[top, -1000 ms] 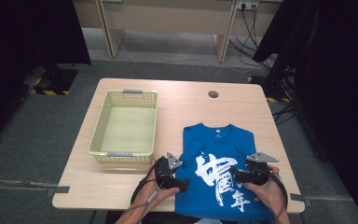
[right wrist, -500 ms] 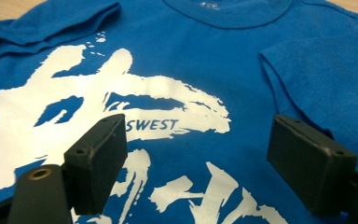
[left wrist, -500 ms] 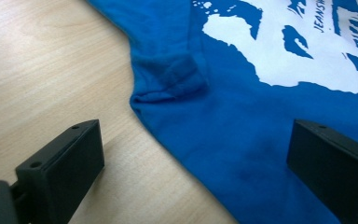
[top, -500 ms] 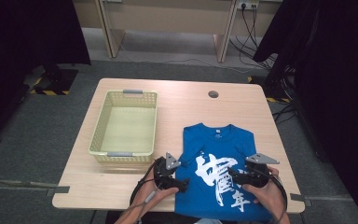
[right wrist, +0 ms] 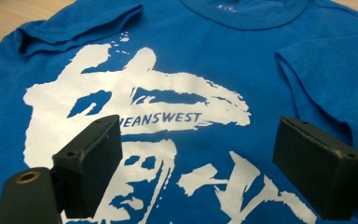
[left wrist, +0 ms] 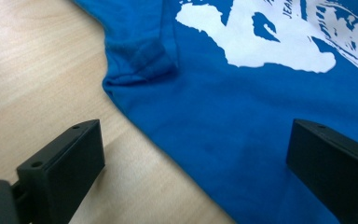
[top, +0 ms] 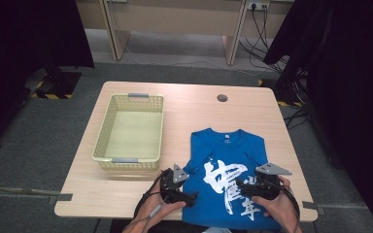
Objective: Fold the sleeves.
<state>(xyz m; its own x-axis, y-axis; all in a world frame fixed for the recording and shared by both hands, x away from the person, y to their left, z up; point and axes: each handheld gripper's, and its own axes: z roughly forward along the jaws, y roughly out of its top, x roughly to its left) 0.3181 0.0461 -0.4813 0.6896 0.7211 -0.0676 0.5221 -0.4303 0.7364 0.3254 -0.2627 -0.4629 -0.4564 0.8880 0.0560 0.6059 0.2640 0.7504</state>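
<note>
**Blue T-shirt flat at the near right of the desk, both hand-held grippers over it**

The left hand-held gripper [top: 190, 196] sits at the desk's near edge, over the shirt's left side seam. Its jaws stand wide: one is above bare wood, the other above the blue cloth, with the shirt's edge running between them, and nothing is gripped. The right hand-held gripper [top: 240, 187] hangs over the lower right part of the white print, its jaws having just been opening; they stand wide, the printed cloth lying under the gap, not pinched.

The blue T-shirt [top: 228, 155] lies spread face up in the desk's near right part, hem at the near edge, collar toward the far edge. The left sleeve [left wrist: 142, 63] is folded in.

Farther left stands a yellow basket [top: 104, 131], apart from the shirt.
</note>
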